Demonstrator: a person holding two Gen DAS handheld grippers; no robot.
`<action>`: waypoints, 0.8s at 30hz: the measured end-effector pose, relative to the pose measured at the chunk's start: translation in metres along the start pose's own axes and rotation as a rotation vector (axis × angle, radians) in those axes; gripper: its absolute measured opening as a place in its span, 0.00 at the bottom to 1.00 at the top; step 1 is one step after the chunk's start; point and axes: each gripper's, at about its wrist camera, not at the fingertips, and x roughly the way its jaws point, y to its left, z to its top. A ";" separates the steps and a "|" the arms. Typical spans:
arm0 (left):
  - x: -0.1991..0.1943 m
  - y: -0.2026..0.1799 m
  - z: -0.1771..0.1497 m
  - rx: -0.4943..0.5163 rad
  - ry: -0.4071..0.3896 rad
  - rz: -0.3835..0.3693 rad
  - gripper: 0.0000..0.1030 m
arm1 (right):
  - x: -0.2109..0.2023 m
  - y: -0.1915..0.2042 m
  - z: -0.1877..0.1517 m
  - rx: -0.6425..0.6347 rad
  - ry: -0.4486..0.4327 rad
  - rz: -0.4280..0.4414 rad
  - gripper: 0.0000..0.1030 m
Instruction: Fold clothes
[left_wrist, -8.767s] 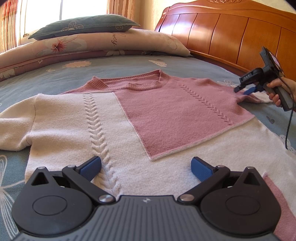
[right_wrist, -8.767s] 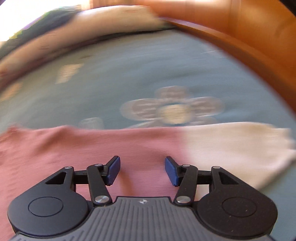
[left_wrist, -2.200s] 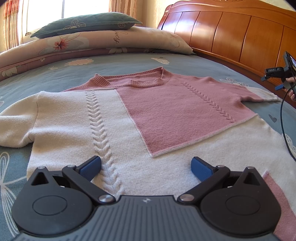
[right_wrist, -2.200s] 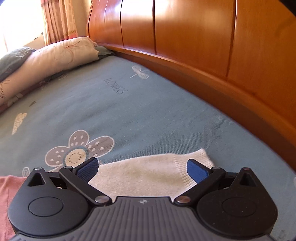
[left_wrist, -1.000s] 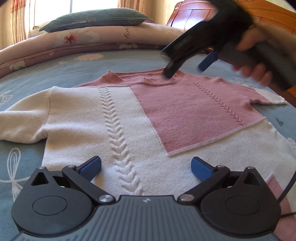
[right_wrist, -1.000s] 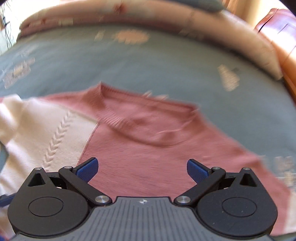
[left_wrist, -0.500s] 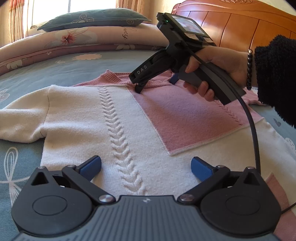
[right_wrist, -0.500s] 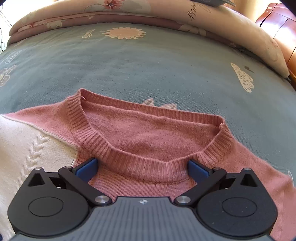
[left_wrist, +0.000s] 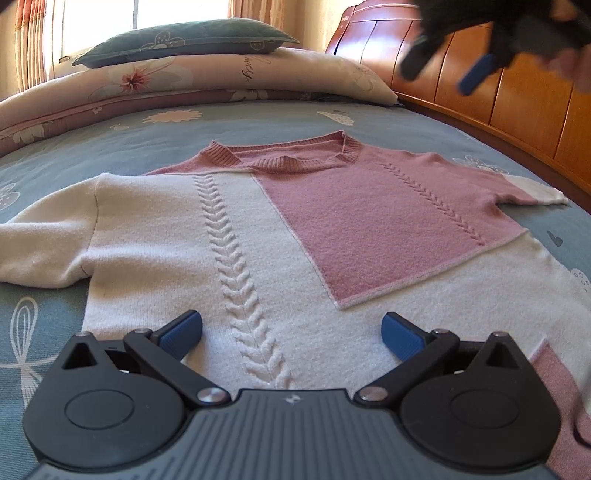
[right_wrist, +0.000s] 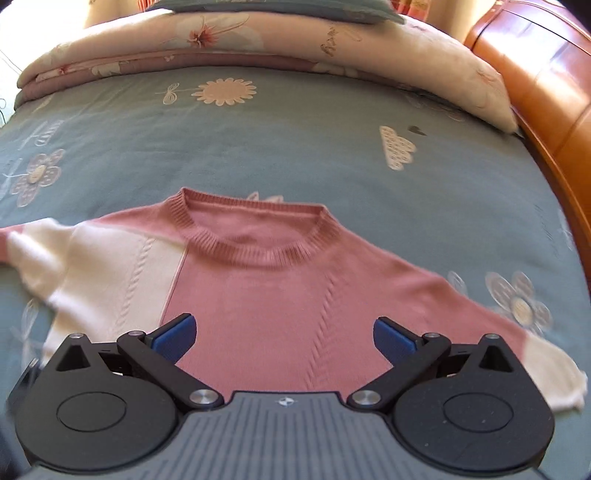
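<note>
On bedspread (left_wrist: 258, 118): pink-and-cream sweater (left_wrist: 295, 229) flat, sleeves out, no fold made. Left gripper (left_wrist: 291, 332) and right gripper (right_wrist: 282, 334) spread wide, empty. All folding pending.

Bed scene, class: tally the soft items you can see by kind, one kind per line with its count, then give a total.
Sweater, pink and cream: 1
Dark green pillow: 1
Long floral bolster: 1
Blue floral bedspread: 1
Total: 4
</note>
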 end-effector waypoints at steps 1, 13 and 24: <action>0.000 0.000 0.000 0.001 0.002 0.000 0.99 | -0.010 -0.001 -0.007 0.007 0.009 0.001 1.00; 0.001 0.000 0.004 -0.019 0.020 0.009 0.99 | 0.045 -0.017 -0.130 0.150 0.114 0.012 1.00; 0.004 -0.003 0.010 -0.018 0.070 0.027 0.99 | 0.057 -0.014 -0.210 0.191 -0.039 0.012 1.00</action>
